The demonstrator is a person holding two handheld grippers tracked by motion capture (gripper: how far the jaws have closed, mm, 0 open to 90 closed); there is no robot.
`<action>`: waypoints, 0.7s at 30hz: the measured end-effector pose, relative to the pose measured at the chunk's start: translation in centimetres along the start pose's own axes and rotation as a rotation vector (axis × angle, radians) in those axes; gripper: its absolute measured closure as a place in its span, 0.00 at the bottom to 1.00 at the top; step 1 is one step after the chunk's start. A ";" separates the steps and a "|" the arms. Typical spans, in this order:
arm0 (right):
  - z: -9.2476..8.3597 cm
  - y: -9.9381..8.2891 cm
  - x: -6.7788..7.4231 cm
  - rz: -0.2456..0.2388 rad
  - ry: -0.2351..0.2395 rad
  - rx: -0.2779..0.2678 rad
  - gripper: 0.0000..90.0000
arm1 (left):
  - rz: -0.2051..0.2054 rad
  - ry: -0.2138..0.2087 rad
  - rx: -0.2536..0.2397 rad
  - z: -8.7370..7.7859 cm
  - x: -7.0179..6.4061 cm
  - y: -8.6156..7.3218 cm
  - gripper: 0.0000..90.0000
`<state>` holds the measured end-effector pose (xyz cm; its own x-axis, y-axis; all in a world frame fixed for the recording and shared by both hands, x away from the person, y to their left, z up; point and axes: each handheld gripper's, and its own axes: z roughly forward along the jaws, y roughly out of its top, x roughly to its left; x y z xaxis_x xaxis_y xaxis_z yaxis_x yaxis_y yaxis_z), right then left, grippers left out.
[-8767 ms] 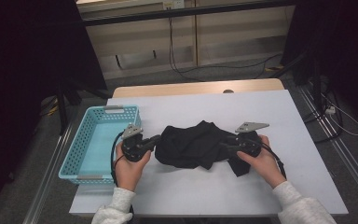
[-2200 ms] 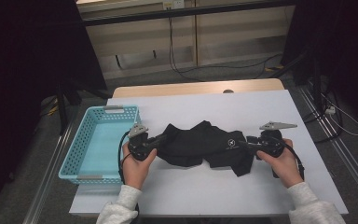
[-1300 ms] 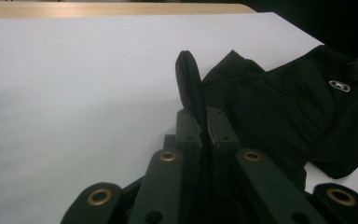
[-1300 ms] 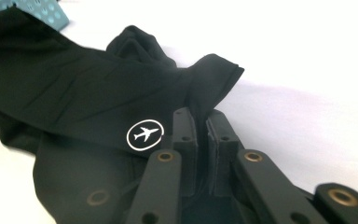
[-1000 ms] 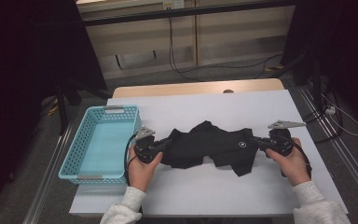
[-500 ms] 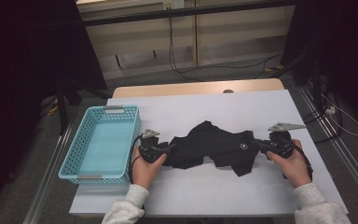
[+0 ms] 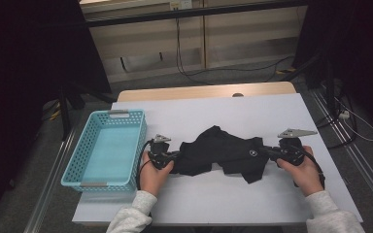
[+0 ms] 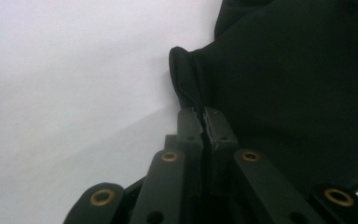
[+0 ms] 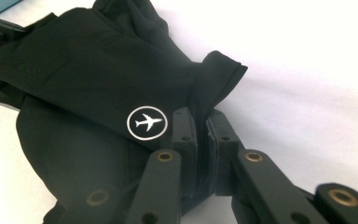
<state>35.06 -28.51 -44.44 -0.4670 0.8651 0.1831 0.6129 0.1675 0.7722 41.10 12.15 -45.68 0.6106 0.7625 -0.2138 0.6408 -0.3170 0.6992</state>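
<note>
A black garment [image 7: 223, 155] with a small white aeroplane logo [image 7: 252, 153] lies stretched across the middle of the white table [image 7: 213, 116]. My left gripper [image 7: 177, 156] is at its left end. Its jaws have just been closing, and in the left gripper view the gripper [image 8: 201, 114] pinches a folded hem of the garment [image 8: 284, 84]. At the right end my right gripper [image 7: 267, 151] holds the cloth. The right gripper view shows that gripper [image 9: 200, 119] shut on a hem of the garment [image 9: 88, 70], beside the logo [image 9: 147, 122].
A light blue plastic basket [image 7: 77, 160] with nothing in it stands on the table's left side, close to my left hand. Bare table lies behind and in front of the garment. Cables run over the floor beyond the table.
My left hand has shifted slightly right, toward the garment's left end. The right hand and its gripper have stayed put on the right end.
</note>
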 end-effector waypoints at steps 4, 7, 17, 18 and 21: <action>-0.3 0.2 0.0 0.005 -0.004 -0.028 0.94 | -0.034 -0.009 -0.067 -0.8 0.5 0.3 0.97; -0.4 0.2 0.0 0.006 -0.003 -0.039 0.94 | -0.041 -0.006 -0.163 -2.2 0.6 1.0 0.97; -2.1 0.5 -0.1 0.010 -0.008 -0.130 0.94 | -0.026 -0.033 -0.260 -3.9 0.3 1.9 0.97; -2.2 0.5 -0.1 0.008 -0.010 -0.134 0.94 | -0.025 -0.031 -0.267 -4.0 0.2 2.0 0.97; -2.2 0.5 0.0 0.001 -0.007 -0.134 0.94 | -0.026 -0.035 -0.276 -4.2 0.2 2.0 0.97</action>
<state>33.99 -29.43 -42.69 -0.4614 0.8688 0.1799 0.5226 0.1023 0.8464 40.58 14.02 -41.44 0.6144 0.7470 -0.2539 0.5082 -0.1285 0.8516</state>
